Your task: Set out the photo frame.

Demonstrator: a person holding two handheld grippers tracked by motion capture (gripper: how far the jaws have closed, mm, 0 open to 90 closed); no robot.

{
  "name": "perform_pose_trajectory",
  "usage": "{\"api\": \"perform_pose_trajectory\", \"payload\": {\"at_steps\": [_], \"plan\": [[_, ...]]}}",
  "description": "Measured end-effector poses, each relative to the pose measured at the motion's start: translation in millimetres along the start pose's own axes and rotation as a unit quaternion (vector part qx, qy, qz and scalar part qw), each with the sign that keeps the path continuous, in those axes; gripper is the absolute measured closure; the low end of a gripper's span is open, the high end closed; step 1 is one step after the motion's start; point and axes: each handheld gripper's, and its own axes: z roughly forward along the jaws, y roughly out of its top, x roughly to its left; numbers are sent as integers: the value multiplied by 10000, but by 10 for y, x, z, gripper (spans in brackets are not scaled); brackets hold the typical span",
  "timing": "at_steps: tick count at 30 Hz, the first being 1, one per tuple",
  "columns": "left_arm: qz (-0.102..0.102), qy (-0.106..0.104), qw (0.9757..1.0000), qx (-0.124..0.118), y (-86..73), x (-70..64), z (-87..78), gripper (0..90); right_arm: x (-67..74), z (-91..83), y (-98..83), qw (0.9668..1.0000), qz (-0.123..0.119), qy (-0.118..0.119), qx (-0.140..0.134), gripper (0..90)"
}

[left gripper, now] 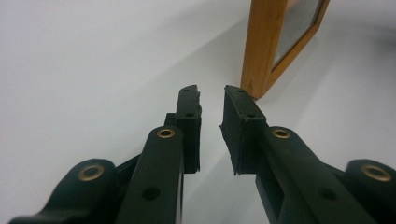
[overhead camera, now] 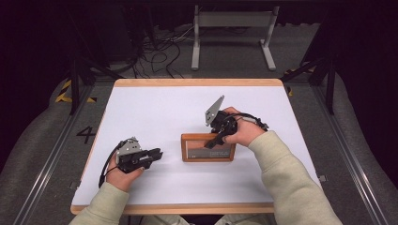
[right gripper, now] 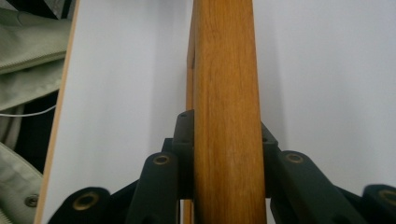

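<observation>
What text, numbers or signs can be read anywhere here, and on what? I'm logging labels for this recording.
"4": dark numeral on the grey floor left of the white table.
Pale marks on the panel of the wooden picture frame: too blurred to read.
Nothing else readable.

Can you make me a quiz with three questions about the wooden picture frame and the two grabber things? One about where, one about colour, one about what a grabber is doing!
1. Where is the wooden frame on the white table?
A. near the middle, by the right gripper
B. at the far left corner
C. on the floor

2. What colour are the jaws of the left gripper?
A. red
B. black
C. yellow

3. What is the right gripper doing?
A. hanging open with nothing in it
B. lying on the table alone
C. clamping the frame's edge

Answers:
1 A, the high view shows it under the right hand.
2 B, both jaws look black.
3 C, the right gripper view shows both jaws against the wood.
</observation>
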Motion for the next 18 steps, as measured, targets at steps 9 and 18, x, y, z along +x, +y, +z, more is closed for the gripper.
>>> {"api": "perform_pose_trajectory", "payload": {"at_steps": [9,18], "plan": [[-39,-13,10000,-9,-1,-1,7,762,-36,-82,-46,9988,70,-423,-223,565],[-41,-2,10000,2,1,-2,6,734,-31,-177,-178,9898,548,-1075,-759,272]]}}
